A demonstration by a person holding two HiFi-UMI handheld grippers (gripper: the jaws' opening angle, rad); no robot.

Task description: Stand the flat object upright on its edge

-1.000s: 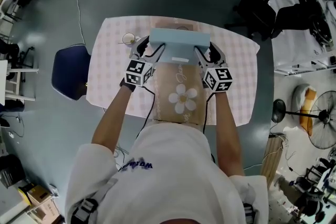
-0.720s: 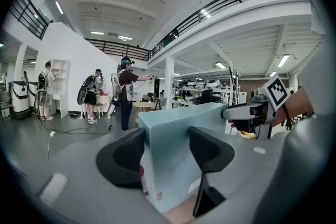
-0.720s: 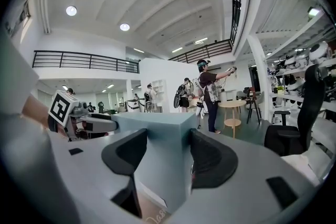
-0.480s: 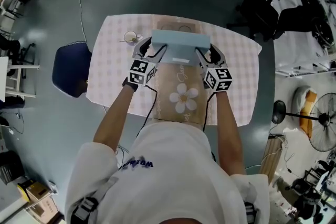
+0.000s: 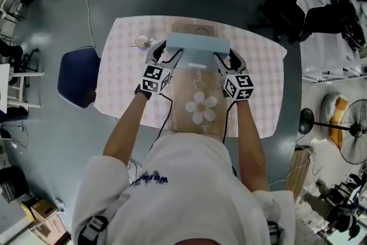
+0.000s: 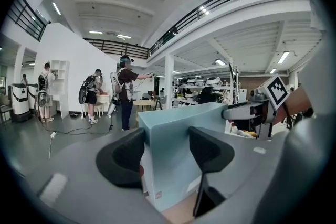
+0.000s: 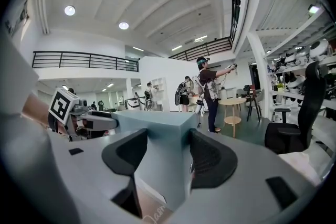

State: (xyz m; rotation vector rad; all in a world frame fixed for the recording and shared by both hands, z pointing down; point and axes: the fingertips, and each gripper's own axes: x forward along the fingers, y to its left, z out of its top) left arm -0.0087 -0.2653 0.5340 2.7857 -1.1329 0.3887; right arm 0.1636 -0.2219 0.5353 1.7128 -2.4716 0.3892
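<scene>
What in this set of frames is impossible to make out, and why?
1. Whether the blue box touches the flower mat: the head view shows only its top, and the left gripper and right gripper cover its bottom edge in their views.
2. Small round thing on the table: too small in the head view.
3. Writing on the mat: half covered by the box in the head view.

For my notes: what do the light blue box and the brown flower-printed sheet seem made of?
The light blue box: probably matte cardboard; crisp edges, no shine. The brown sheet: perhaps kraft paper, matte, flat, with printed white flower.
</scene>
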